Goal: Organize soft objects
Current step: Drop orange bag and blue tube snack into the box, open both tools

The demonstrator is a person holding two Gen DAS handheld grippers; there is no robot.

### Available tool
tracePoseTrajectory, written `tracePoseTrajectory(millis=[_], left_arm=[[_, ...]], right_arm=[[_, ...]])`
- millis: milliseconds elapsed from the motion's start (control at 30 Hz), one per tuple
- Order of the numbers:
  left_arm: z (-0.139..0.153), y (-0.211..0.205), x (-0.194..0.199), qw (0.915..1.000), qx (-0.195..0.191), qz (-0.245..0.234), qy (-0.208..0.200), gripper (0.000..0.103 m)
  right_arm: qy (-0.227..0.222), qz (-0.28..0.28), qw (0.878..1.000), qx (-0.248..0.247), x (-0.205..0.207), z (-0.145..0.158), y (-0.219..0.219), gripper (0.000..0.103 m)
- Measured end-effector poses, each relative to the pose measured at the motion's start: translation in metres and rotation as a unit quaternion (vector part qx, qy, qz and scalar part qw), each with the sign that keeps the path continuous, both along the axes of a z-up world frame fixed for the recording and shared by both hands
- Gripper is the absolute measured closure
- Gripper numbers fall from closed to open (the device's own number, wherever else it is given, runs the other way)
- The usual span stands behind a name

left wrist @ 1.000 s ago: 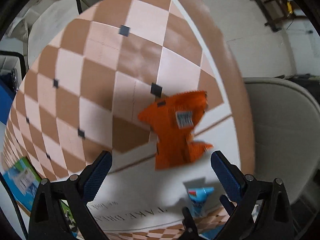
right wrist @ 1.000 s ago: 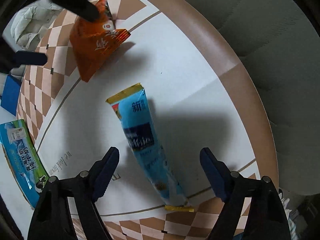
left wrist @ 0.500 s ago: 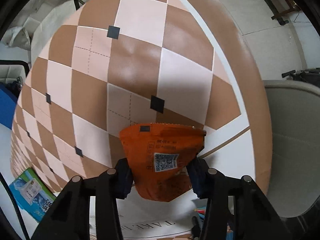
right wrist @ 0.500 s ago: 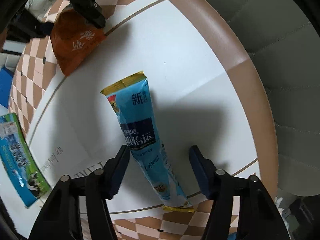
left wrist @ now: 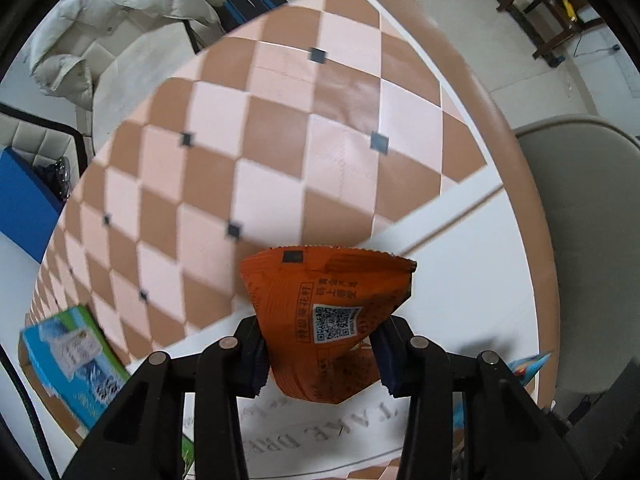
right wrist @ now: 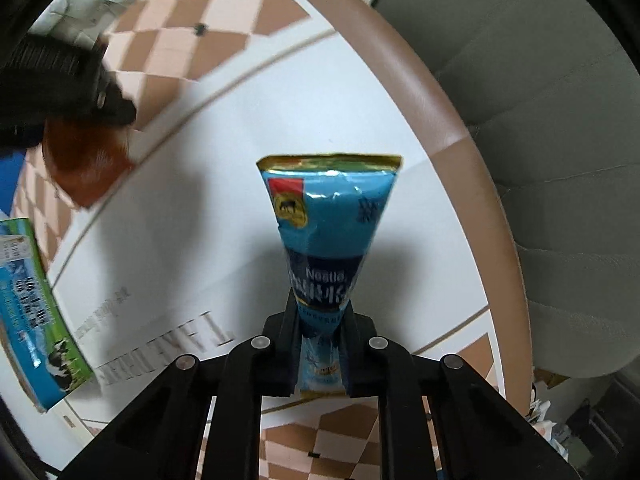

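Note:
An orange snack packet (left wrist: 328,300) hangs crumpled between the pads of my left gripper (left wrist: 320,356), whose jaws are still closing on it, above the checkered round table (left wrist: 280,140). In the right wrist view that packet (right wrist: 86,160) shows blurred at the left, under the left gripper's black body. My right gripper (right wrist: 322,344) is shut on the lower part of a long blue Nestle packet (right wrist: 328,216). The packet points away from the camera over the table's white band. Its tip (left wrist: 528,364) also peeks in at the lower right of the left wrist view.
A blue and green milk carton (right wrist: 28,300) lies near the table's left edge, also seen as the carton (left wrist: 68,360) in the left wrist view. A grey padded chair (right wrist: 560,120) stands close to the table's right rim. A white jacket (left wrist: 112,28) lies beyond the table.
My left gripper closed on the orange packet and lifted it off the table. My right gripper closed on the blue packet, which now stands up between its fingers.

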State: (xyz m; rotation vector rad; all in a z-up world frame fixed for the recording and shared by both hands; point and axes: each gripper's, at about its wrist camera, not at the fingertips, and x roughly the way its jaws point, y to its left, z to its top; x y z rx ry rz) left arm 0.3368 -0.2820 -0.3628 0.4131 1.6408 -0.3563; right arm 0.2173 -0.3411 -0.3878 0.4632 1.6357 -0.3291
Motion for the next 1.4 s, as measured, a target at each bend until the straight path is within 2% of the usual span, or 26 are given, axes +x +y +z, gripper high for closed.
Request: tracePoseTrajectory(millis=[167,300,433,533,633,733,800,933,1167,1200,1233,1267,1300,1400], left_arm=[[0.051,0.045,-0.022,0.9985,-0.042,0.018,-0.029,0.064],[0.091,0.091,-0.016,0.995,-0.078,0.044,-0.045,0.064],[0.121,0.177,-0.022,0.9894,-0.102,0.09,-0.051,0.064],[0.13,0.235,-0.026,0.9867,-0.098,0.121,-0.046,0.064],[0.123,0.295,-0.015,0.9828,-0.087,0.161,-0.027,0.064],[0.103,0.341,0.006,0.9746,-0.088,0.206,0.006,0.064],[0.087,0.361,0.022,0.9682,-0.096,0.228,0.033,0.064],[0.064,0.377,0.042,0.9612,-0.108,0.244,0.071,0.064],[0.029,0.375,0.052,0.9587,-0.108,0.23,0.128,0.061],[0.024,0.376,0.052,0.9567,-0.112,0.231,0.137,0.058],[0.021,0.377,0.051,0.9538,-0.121,0.233,0.146,0.049],[0.019,0.38,0.051,0.9526,-0.124,0.235,0.148,0.045],[0.018,0.381,0.052,0.9533,-0.121,0.236,0.144,0.036],[0.023,0.387,0.052,0.9583,-0.114,0.231,0.124,0.034]], right_arm=[[-0.037,0.011,0.999,0.011,0.001,0.044,0.024,0.087],[-0.07,0.034,0.996,0.031,0.005,0.086,0.055,0.087],[-0.098,0.07,0.991,0.061,0.012,0.126,0.089,0.087],[-0.11,0.099,0.984,0.096,0.023,0.146,0.136,0.087],[-0.115,0.129,0.976,0.129,0.041,0.156,0.195,0.087],[-0.115,0.151,0.971,0.146,0.063,0.158,0.249,0.087],[-0.106,0.156,0.969,0.158,0.076,0.15,0.282,0.087],[-0.085,0.16,0.971,0.156,0.093,0.135,0.323,0.087],[-0.037,0.165,0.975,0.142,0.102,0.101,0.344,0.084],[-0.025,0.165,0.976,0.141,0.103,0.091,0.345,0.082],[-0.019,0.165,0.976,0.139,0.102,0.087,0.346,0.08],[-0.019,0.163,0.977,0.136,0.101,0.084,0.345,0.069],[-0.02,0.162,0.977,0.139,0.097,0.085,0.344,0.062],[-0.018,0.157,0.976,0.147,0.094,0.086,0.346,0.057]])
